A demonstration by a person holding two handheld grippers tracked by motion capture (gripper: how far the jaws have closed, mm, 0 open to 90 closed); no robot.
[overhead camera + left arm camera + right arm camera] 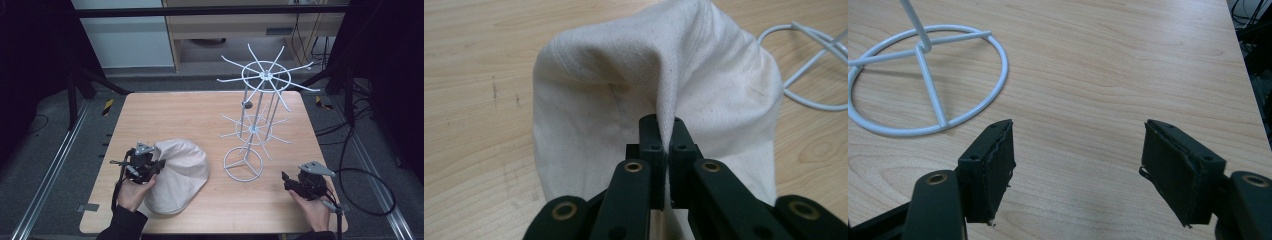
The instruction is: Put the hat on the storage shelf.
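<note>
A cream cloth hat [179, 172] lies on the wooden table [200, 115], front left. My left gripper [156, 165] is at its left edge, and in the left gripper view this gripper [667, 135] is shut on a pinched fold of the hat [624, 85]. A white wire rack [257, 107] with spoke arms stands right of centre on a ring base [923, 85]. My right gripper [289, 180] rests near the front right corner. In its own view the right gripper [1078, 150] is open over bare wood, nothing between the pads.
The rack's spokes reach out over the back right of the table. A cable [365, 192] trails from the right gripper off the table's right edge. Dark frame legs and floor rails surround the table.
</note>
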